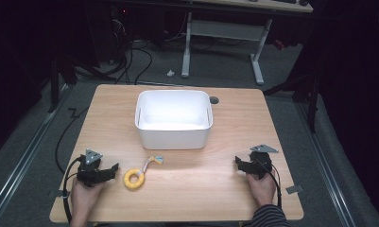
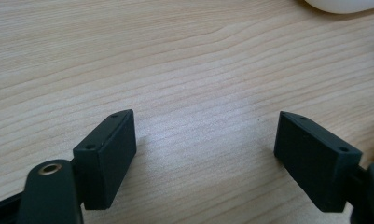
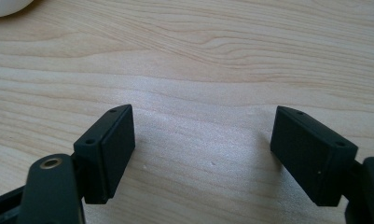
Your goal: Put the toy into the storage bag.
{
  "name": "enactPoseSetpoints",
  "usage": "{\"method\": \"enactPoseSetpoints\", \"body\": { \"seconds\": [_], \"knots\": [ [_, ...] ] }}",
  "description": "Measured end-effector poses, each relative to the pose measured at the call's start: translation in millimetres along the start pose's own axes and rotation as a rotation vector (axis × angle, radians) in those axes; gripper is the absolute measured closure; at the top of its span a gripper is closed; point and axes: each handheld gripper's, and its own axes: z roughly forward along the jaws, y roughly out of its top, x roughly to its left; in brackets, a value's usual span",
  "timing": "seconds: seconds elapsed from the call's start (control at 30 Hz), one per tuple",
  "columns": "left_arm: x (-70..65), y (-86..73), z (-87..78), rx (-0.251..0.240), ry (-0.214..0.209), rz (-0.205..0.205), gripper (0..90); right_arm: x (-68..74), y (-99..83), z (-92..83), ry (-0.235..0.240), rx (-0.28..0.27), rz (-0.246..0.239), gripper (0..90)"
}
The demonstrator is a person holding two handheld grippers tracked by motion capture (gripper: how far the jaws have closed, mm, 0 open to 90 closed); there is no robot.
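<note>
Here, a person's two hands rest on the near edge of a light wooden tabletop (image 1: 225,189), each gripping a set of black tongs. The left tongs (image 1: 112,169) lie at the near left corner, held by the left hand (image 1: 84,195); in the left gripper view their jaws stand wide apart over bare wood grain, grasping nothing. The right tongs (image 1: 238,162) sit at the near right, held by the right hand (image 1: 262,187) with a striped sleeve (image 1: 270,218) behind it; the right gripper view shows those jaws likewise spread wide and empty above the wood.

A white rectangular bin (image 1: 173,119) stands upright at the middle of the tabletop, toward the far side, its interior bare and brightly lit. A curved white edge, apparently the bin, shows at the top right of the left gripper view and the top left of the right gripper view.

A yellow ring (image 1: 134,178) with a short braided tail (image 1: 151,161) lies flat on the tabletop just right of the left tongs, apart from them, in front of the bin's near left corner.

Beyond the tabletop, a second desk (image 1: 225,28) with white legs stands on grey floor, cables (image 1: 135,59) trailing beside it.
</note>
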Motion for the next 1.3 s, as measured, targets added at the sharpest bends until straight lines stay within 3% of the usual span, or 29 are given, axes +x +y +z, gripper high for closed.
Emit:
{"method": "enactPoseSetpoints", "body": {
  "seconds": [0.2, 0.43, 0.7, 0.87, 0.93, 1.07, 1.1, 1.23, 1.3],
  "knots": [
    [-1.2, 1.0, 1.8, 0.006, -0.018, 0.020, 16.0, 0.4, -0.1, -0.1, -0.005, 0.000, 0.002, 22.4],
    [-2.7, 0.2, 0.0, -0.007, -0.037, 0.034, 22.6, -0.2, -0.1, -0.2, -0.003, -0.002, 0.002, 23.3],
    [0.3, 2.3, -6.1, -0.038, -0.099, -0.005, 25.8, 0.2, -0.1, -0.2, -0.006, -0.003, 0.003, 24.1],
    [2.4, 5.1, -9.4, -0.032, -0.086, -0.010, 25.5, 0.2, 0.0, -0.2, -0.006, -0.003, 0.004, 24.2],
    [5.3, 7.9, -15.0, -0.044, -0.100, -0.035, 24.9, 0.7, -0.6, -0.8, -0.009, -0.005, 0.002, 25.1],
    [7.0, 10.6, -18.1, -0.048, -0.115, -0.043, 25.1, 0.7, -0.6, -0.8, -0.009, -0.005, 0.003, 25.2],
    [6.5, 12.4, -19.6, -0.044, -0.134, -0.035, 25.8, 0.8, -0.6, -0.8, -0.009, -0.005, 0.004, 25.1],
    [1.1, 14.9, -23.0, -0.026, -0.144, 0.000, 27.9, 0.9, -0.6, -0.8, -0.010, -0.005, 0.004, 25.2],
    [-4.4, 15.8, -25.7, -0.019, -0.108, 0.045, 28.0, 0.9, -0.6, -0.8, -0.010, -0.005, 0.004, 25.2]
  ]
}}
